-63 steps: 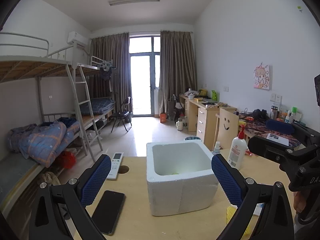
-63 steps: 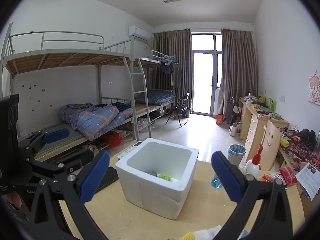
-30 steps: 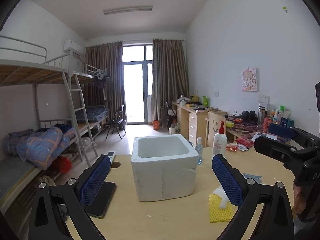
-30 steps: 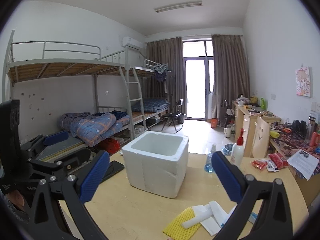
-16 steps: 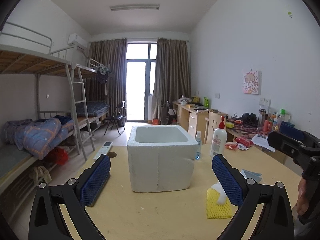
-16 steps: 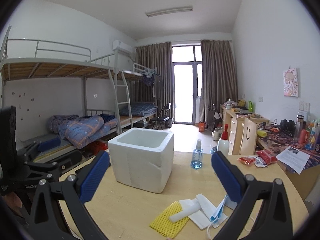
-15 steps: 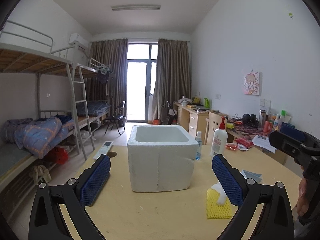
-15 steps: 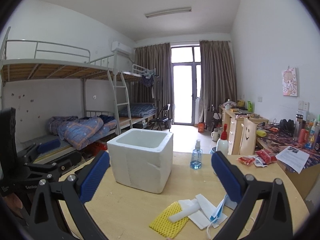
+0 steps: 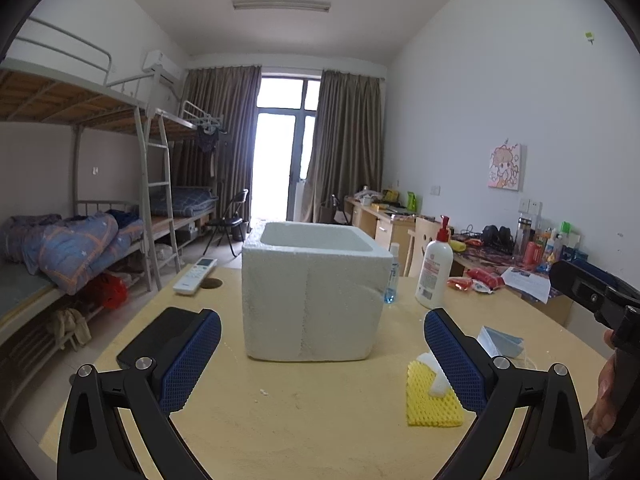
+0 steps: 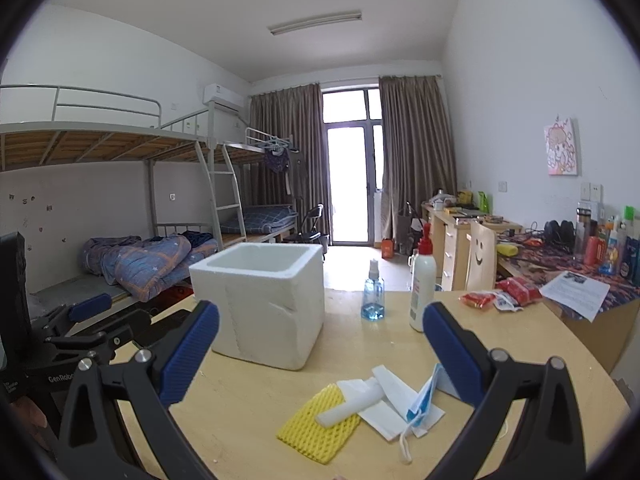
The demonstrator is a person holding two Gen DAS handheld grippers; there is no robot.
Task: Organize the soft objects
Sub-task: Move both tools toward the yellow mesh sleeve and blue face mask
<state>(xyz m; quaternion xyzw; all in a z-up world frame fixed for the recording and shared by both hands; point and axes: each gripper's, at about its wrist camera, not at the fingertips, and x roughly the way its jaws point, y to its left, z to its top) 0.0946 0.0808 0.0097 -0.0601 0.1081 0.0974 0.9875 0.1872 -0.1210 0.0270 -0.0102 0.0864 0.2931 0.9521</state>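
A white foam box [image 9: 312, 292] [image 10: 264, 300] stands open-topped in the middle of a wooden table [image 9: 312, 412]. To its right lie a yellow foam net [image 9: 430, 404] [image 10: 316, 424], a white foam roll [image 10: 348, 408], white sheets [image 10: 396, 400] and a blue face mask [image 9: 500, 342] [image 10: 420, 404]. My left gripper [image 9: 320, 364] is open and empty, hovering in front of the box. My right gripper [image 10: 320, 356] is open and empty above the soft pile. Each gripper shows at the other view's edge.
A black phone [image 9: 160, 336] and a white remote [image 9: 196, 276] lie left of the box. A lotion pump bottle [image 10: 422, 288], a blue spray bottle [image 10: 373, 298] and red packets [image 10: 496, 296] stand behind. Bunk beds run along the left wall, desks along the right.
Both grippers have pulled back and dropped lower; the box's inside is no longer visible and the soft pile has come into view. Both grippers stayed open.
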